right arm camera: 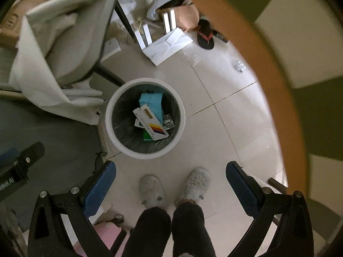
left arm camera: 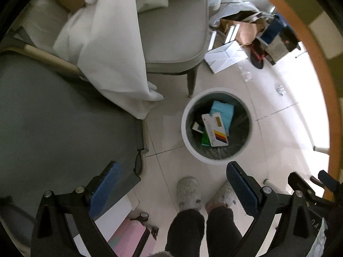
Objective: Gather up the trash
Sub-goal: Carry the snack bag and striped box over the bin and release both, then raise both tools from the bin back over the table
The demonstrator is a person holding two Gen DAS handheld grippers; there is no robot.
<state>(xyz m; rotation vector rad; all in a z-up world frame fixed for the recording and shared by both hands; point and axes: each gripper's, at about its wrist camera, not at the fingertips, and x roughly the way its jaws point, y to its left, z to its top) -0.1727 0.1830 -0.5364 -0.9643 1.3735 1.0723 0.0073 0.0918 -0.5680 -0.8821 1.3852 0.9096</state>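
We hold both high over the pale tiled floor [right arm camera: 225, 128]: the left hand-held gripper [left arm camera: 171, 184] and the right hand-held gripper [right arm camera: 171, 182] are spread wide with nothing between them. Below stands the round white trash bin [right arm camera: 109, 115], holding a white carton with coloured stripes [right arm camera: 150, 122] and a turquoise packet [right arm camera: 152, 100]. A grey cushioned chair [left arm camera: 171, 32] draped in white cloth [left arm camera: 107, 42] crowds the bin; a crumpled silver wrapper [right arm camera: 240, 66] lies near the curved wooden table [right arm camera: 268, 53] edge.

Dim, fisheye-bent frames – blown-out daylight glare on the floor [left arm camera: 278, 98] upper right – soft blur at edges
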